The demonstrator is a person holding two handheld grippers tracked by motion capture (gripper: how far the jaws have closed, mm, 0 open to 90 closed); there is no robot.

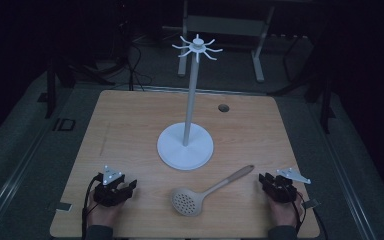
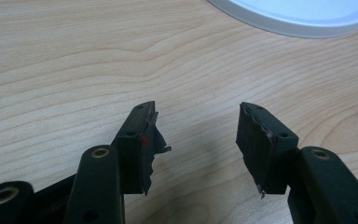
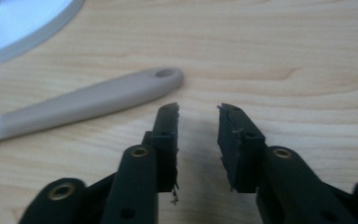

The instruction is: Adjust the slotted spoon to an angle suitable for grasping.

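Skimmer spoon (image 1: pixel 200 194) lies flat on the worktop (image 1: pixel 130 125) between my hands, its holed handle end toward my right hand-held gripper (image 1: pixel 269 181), handy for hanging on the hook stand (image 1: pixel 186 145). One spoon, one stand, two hand-held grippers; left hand-held gripper (image 1: pixel 128 187) and right both gape, gripping nothing.

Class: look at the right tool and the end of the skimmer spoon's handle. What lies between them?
Nothing but bare wood of the table: the right tool, jaws open, sits just short of the skimmer spoon's handle, clearest in the right gripper view.
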